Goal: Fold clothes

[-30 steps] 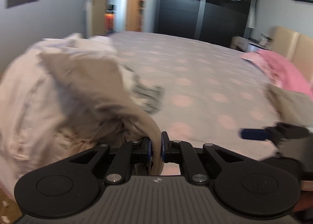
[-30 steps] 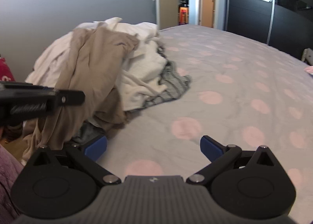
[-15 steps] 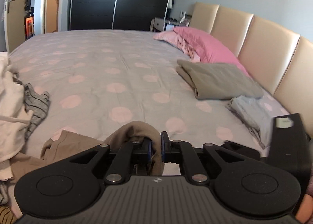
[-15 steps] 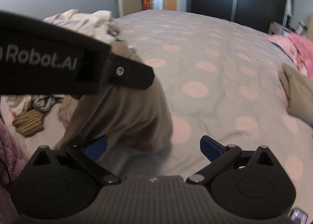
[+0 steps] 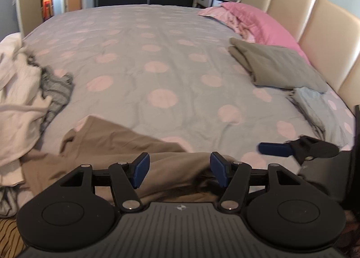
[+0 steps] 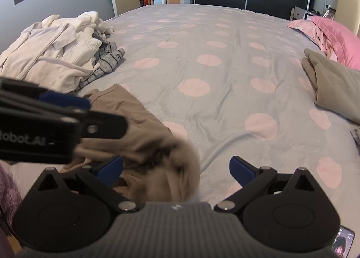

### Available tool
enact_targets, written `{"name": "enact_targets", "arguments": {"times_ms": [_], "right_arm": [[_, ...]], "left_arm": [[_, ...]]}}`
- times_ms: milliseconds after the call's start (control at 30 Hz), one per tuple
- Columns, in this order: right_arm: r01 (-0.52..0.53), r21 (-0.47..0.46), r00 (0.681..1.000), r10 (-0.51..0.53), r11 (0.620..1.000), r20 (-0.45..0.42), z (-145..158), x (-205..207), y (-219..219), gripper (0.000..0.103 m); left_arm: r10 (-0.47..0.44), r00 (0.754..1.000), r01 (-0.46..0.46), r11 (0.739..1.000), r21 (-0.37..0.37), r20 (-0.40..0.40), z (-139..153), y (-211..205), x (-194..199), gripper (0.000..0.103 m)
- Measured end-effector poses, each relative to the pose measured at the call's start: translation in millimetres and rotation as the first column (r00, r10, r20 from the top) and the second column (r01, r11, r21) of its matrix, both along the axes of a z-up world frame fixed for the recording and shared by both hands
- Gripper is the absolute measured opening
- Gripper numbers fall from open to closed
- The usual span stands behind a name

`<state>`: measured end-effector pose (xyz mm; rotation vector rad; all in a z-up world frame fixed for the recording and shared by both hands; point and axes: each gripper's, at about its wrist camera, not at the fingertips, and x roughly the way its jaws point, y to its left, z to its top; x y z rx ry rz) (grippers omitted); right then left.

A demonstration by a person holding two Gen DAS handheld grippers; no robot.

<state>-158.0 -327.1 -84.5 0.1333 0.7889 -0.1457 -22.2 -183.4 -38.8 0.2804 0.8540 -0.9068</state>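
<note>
left hand-held gripper: jaws just opened, over tan garment, unclamped | right hand-held gripper: wide, empty

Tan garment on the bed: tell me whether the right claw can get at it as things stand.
Probably yes. The tan garment lies bunched just ahead of the open right claw, with nothing between them; the left claw, also open, hovers over its other side.

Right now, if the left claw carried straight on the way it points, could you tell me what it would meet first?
Most likely the crumpled tan cloth garment lying on the grey pink-dotted bedspread, right under the left claw; exact depth is unclear.
</note>
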Motion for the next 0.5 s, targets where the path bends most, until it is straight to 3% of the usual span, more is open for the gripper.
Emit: {"name": "enact_targets", "arguments": {"times_ms": [200, 333, 400, 467, 500], "right_arm": [[-0.012, 0.02, 1.0, 0.011, 1.0, 0.015, 5.8, 5.2, 5.8, 0.097], [-0.047, 0.042, 0.999, 0.048, 0.998, -0.021, -4.5, 12.0, 13.8, 0.096], [-0.047, 0.031, 0.997, 0.049, 0.998, -0.059, -14.1, 16.3, 16.8, 0.086], [-0.045, 0.001, 0.995, 0.044, 0.999, -0.094, -22.5, 19.9, 19.5, 0.061], [-0.042, -0.026, 0.994, 0.039, 0.999, -0.105, -24.9, 21.4, 19.9, 0.055]], "left_arm": [[0.056, 0.998, -0.055, 0.996, 0.064, -0.015, -15.2, 23.6, 19.3, 0.058], [0.091, 0.996, -0.09, 0.989, 0.115, -0.008, -29.0, 33.9, 24.4, 0.058], [0.099, 0.995, -0.096, 0.989, 0.115, -0.019, -31.3, 39.1, 26.9, 0.058], [0.102, 0.994, -0.099, 0.989, 0.111, -0.027, -32.9, 43.7, 27.6, 0.058], [0.1, 0.995, -0.096, 0.989, 0.115, -0.028, -34.6, 45.1, 28.1, 0.059]]}}
